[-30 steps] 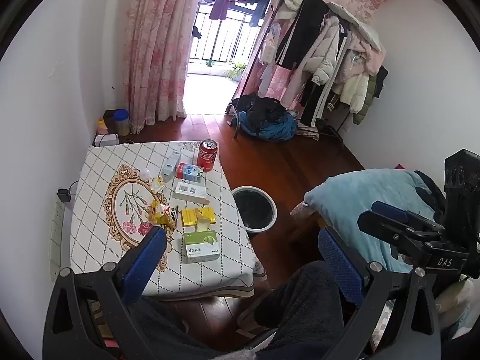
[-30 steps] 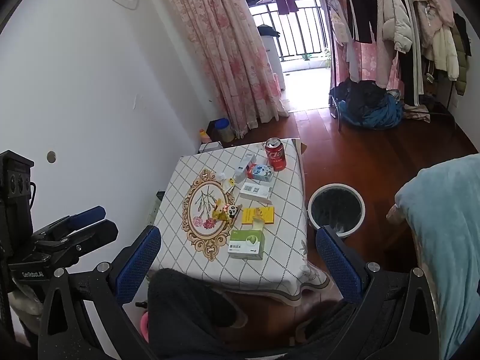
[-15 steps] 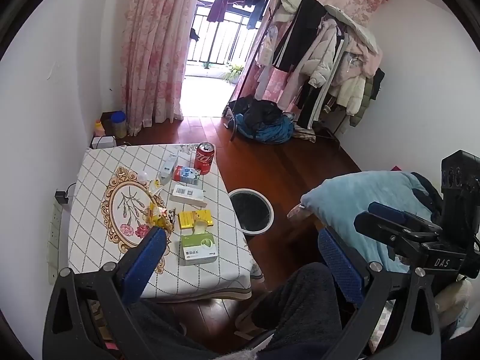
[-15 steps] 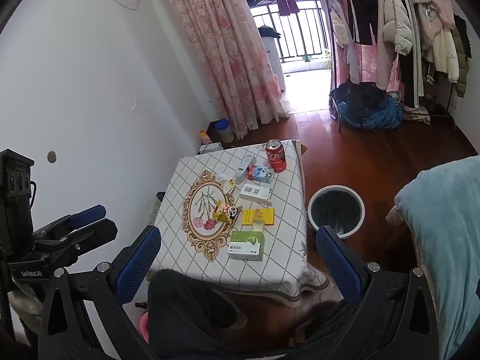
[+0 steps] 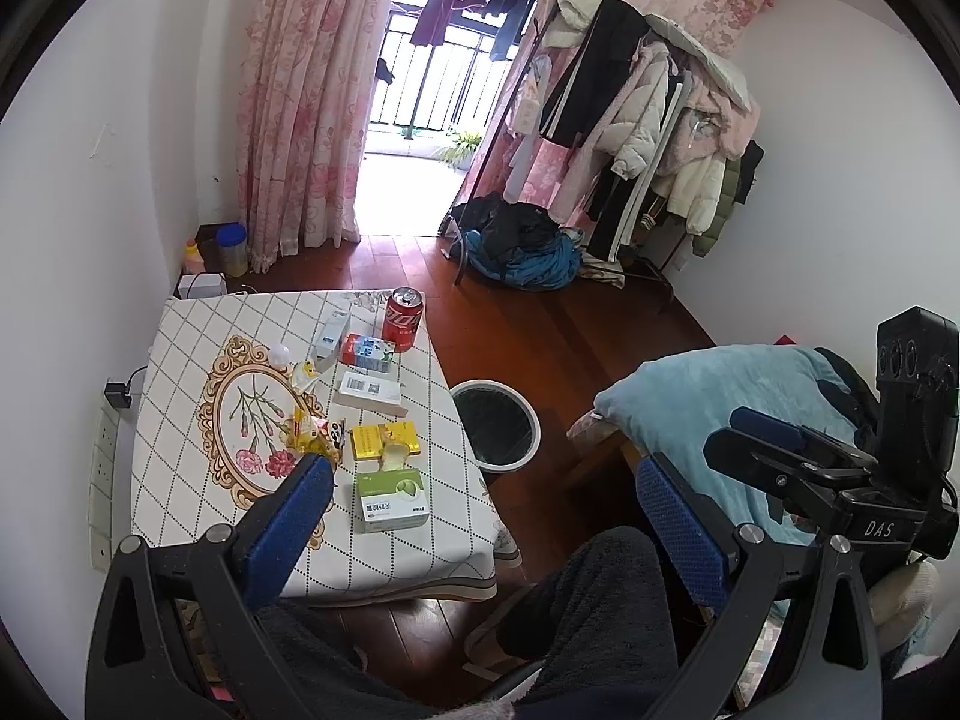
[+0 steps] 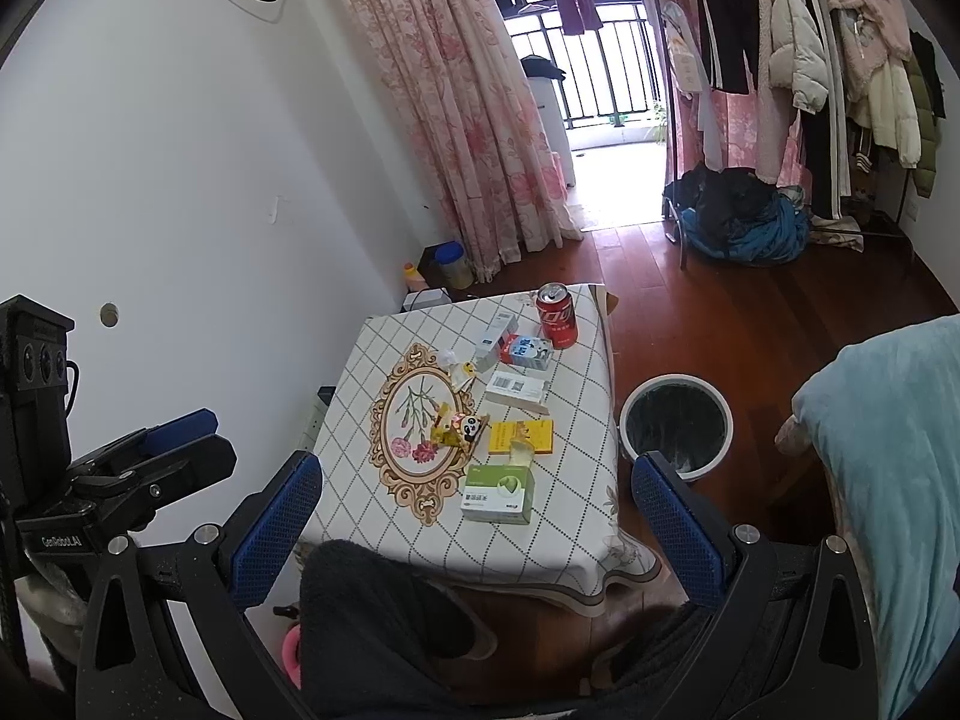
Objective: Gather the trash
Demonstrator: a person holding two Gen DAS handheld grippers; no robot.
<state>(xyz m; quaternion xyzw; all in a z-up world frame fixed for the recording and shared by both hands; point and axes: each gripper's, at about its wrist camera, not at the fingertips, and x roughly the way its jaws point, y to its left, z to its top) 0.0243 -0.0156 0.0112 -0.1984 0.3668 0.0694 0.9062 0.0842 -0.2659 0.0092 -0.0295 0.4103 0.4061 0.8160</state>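
Both our left gripper [image 5: 480, 516] and right gripper [image 6: 477, 516] hover empty, fingers apart. The crinkled yellow foil wrapper [image 6: 453, 429] lies mid-tabletop [image 6: 564, 528], light and slippery; we judge pinching its raised fold best.

Small room, white walls [image 6: 180, 150], dark red-brown wood floor [image 5: 540, 324]. Pink floral curtain [image 5: 300, 120] hangs beside an open balcony doorway [image 5: 420, 120]; daylight comes in there, railing [image 6: 600, 84] and hanging laundry visible outside. Clothes rack [image 5: 648, 114] along the right wall, loaded with coats and jackets; a heap of dark and blue clothing [image 5: 522, 252] on the floor at its foot. Low surface [image 6: 558, 540] covered with a white diamond-check cloth with a floral medallion. Light blue blanket [image 6: 888, 450] on furniture at right. Power strip [image 5: 102, 468] on the left wall.
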